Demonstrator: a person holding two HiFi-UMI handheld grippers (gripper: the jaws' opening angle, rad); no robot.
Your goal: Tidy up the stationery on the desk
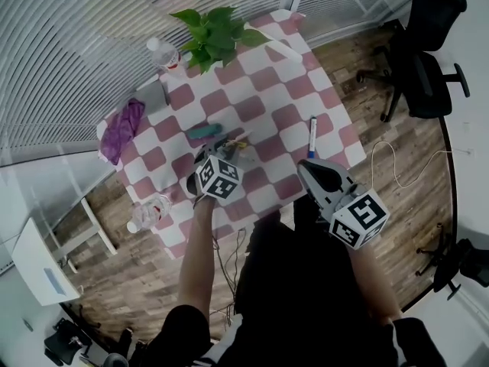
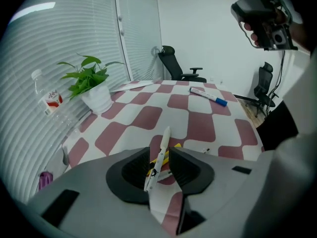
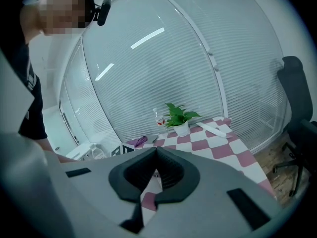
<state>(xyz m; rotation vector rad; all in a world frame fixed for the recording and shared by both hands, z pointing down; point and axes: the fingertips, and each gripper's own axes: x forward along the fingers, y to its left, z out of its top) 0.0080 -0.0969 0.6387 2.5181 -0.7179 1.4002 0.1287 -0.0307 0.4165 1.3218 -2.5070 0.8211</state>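
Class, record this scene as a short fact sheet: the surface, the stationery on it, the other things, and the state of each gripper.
Surface: table with a pink-and-white checked cloth
Stationery: marker lying near the right edge; white pen mid-table
Other things: plant; bottle beside it; second bottle at the near left edge; purple item
Left gripper: jaws apart, white pen between them, not clamped
Right gripper: jaws shut, empty, at the table's near edge
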